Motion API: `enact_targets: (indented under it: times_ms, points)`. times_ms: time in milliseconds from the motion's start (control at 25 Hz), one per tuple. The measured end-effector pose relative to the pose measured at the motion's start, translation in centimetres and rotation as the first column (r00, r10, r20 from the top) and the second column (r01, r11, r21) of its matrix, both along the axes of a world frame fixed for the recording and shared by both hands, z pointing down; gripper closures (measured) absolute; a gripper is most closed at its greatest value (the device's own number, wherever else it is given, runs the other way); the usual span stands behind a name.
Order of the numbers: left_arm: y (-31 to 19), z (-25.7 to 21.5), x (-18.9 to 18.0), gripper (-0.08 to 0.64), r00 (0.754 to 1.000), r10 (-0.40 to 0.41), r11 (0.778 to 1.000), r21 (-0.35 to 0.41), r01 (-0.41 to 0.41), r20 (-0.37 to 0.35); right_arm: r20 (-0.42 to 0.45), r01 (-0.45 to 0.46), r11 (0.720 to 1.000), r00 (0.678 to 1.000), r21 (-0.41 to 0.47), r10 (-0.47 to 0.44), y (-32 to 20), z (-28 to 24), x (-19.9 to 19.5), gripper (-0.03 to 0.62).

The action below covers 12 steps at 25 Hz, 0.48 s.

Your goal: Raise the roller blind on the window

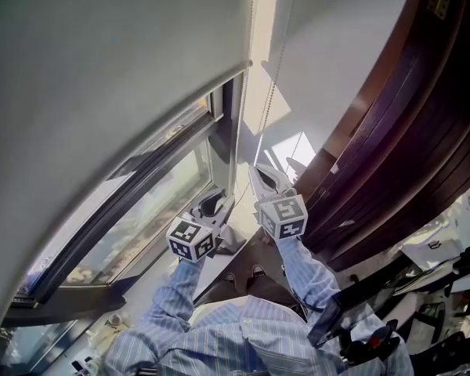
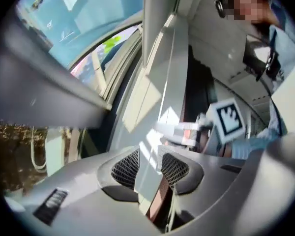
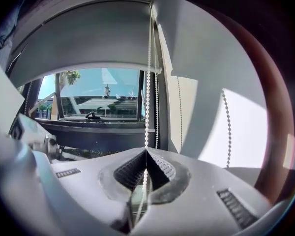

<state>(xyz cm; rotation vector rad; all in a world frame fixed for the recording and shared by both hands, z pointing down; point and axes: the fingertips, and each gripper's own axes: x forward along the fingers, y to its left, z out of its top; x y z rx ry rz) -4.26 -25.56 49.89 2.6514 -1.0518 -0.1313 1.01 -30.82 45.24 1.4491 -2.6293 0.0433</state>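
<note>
A person stands at a window (image 1: 141,210), seen from above, with a gripper in each hand at the lower centre of the head view. The blind (image 1: 102,69), a pale sheet of fabric, fills the upper left. Its bottom edge crosses the glass on a slant, so much of the window is covered.

In the right gripper view, the chain (image 3: 148,92) hangs as a thin white beaded line down the middle of the frame. It runs from the blind's top edge into the right gripper (image 3: 146,151), whose fingers are pinched together on it. A second strand hangs just to its right.

In the left gripper view, the left gripper (image 2: 148,154) sits at the lower centre. Its fingers are a narrow way apart, with only pale wall showing between the pads.

The chain looks light, limp and thin. Its beads should give the ribbed pads something to catch, so a firm pinch is unlikely to slip. The best hold is probably high on one strand, pulling straight down along its line. The fabric looks light, but the roller may resist. Which strand lifts the blind cannot be told.
</note>
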Motion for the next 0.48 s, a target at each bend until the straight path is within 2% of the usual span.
enact_targets:
  times_ms: [80,160,240,360,480]
  points:
    - [-0.9,-7.0,0.5,0.463,0.998,0.04,0.992,0.117,-0.035,-0.04,0.003,0.008,1.0,1.0,-0.001,-0.008,0.3,0.1,-0.4,0.588]
    - [-1.8,-13.0,1.3,0.463,0.997,0.069,0.973,0.222,-0.059,-0.04,0.007,0.016,1.0,1.0,-0.016,-0.016,0.6,0.5,-0.9,0.588]
    - [-2.9,-17.9,2.3,0.463,0.996,0.09,0.952,0.295,-0.077,-0.03,0.007,0.025,0.999,1.0,-0.025,-0.024,0.8,0.7,-1.2,0.586]
    - [-4.8,-23.0,3.6,0.463,0.994,0.105,0.933,0.35,-0.086,-0.034,0.001,0.027,1.0,1.0,-0.016,-0.027,1.0,0.8,-1.5,0.588]
    - [-5.7,-26.6,4.4,0.463,0.989,0.12,0.921,0.38,-0.08,-0.082,-0.002,0.028,0.999,1.0,-0.014,-0.028,1.4,0.9,-1.5,0.588]
